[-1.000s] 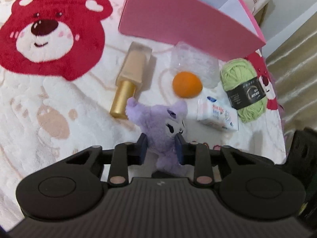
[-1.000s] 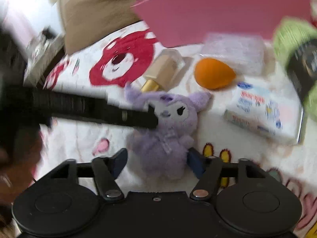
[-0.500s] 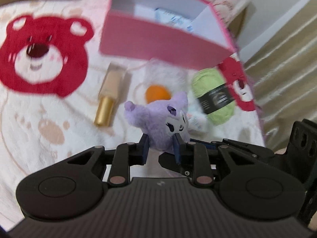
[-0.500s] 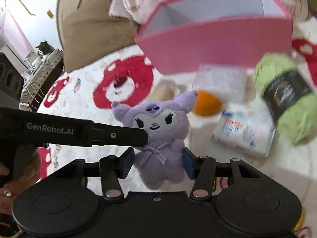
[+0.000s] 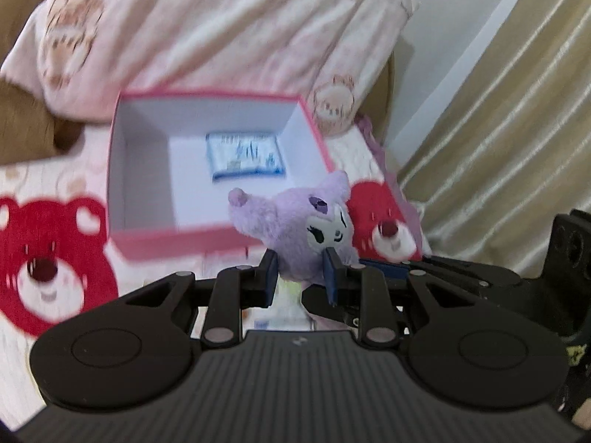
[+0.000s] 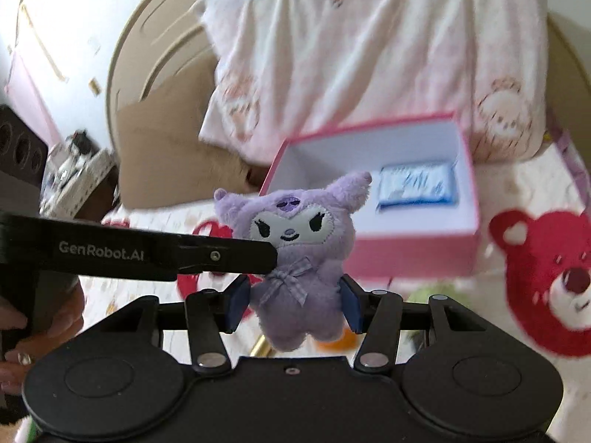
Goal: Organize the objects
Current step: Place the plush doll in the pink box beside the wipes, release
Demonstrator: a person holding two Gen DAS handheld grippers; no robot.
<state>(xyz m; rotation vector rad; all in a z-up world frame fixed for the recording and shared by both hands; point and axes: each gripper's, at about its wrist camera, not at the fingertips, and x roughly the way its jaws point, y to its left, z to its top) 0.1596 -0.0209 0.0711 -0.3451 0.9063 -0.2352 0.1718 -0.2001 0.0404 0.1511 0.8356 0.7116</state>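
Soft, light plush toy [image 6: 295,254] squeezed between both left gripper [image 5: 300,277] and right gripper [image 6: 293,301]; hold mid-body, fur may slip.

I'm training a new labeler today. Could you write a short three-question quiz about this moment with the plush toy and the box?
1. True or false: the pink box is empty.
2. Which tool grips the purple plush toy: A left tool, B right tool, C both?
3. Fill in: the toy is held ___ the bear blanket, not resting on it.

Key: 1 false, a blue and white packet lies inside; 2 C; 3 above.
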